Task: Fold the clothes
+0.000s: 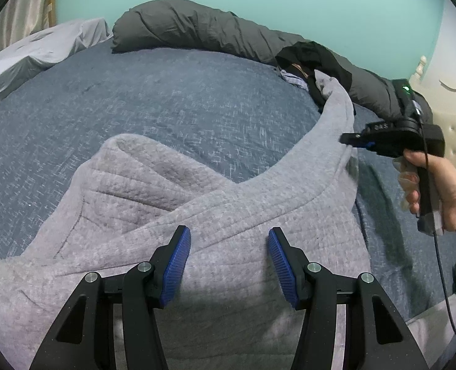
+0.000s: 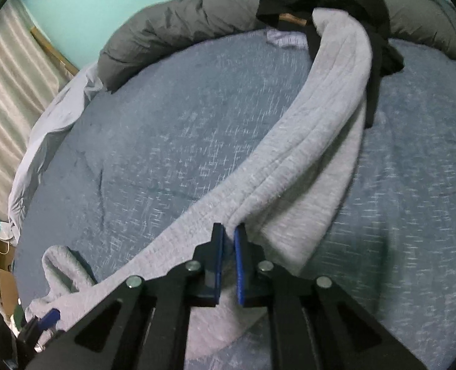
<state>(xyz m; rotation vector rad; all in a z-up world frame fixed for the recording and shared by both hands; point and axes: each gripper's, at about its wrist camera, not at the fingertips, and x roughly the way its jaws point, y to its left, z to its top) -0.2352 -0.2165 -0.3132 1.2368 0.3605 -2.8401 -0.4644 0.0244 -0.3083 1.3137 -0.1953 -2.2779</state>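
A: L gripper (image 1: 229, 262), what's it doing?
B: Jaws apart, hovering just over the near bunched part of the grey garment (image 1: 172, 215). Nothing between the pads, no grip.
A: And R gripper (image 2: 229, 257)?
B: Jaws together, pinched on a fold of that same garment's long strip, looks like a sleeve or leg. Cloth rises tented from the pads, so it's lifted off the blue bedspread (image 2: 166, 129).
A: Where does the far end go?
B: Runs back to the black clothes (image 2: 345, 9) heaped vs the dark grey rolled duvet (image 2: 178, 21). End's tucked in w/ them, can't tell if snagged.
A: So which step?
B: I'd say pulling the piece out of the pile to spread it, pre-fold. Next prob needs R to draw the strip clear of the black stuff, L to clamp the near bunch so it lies flat.
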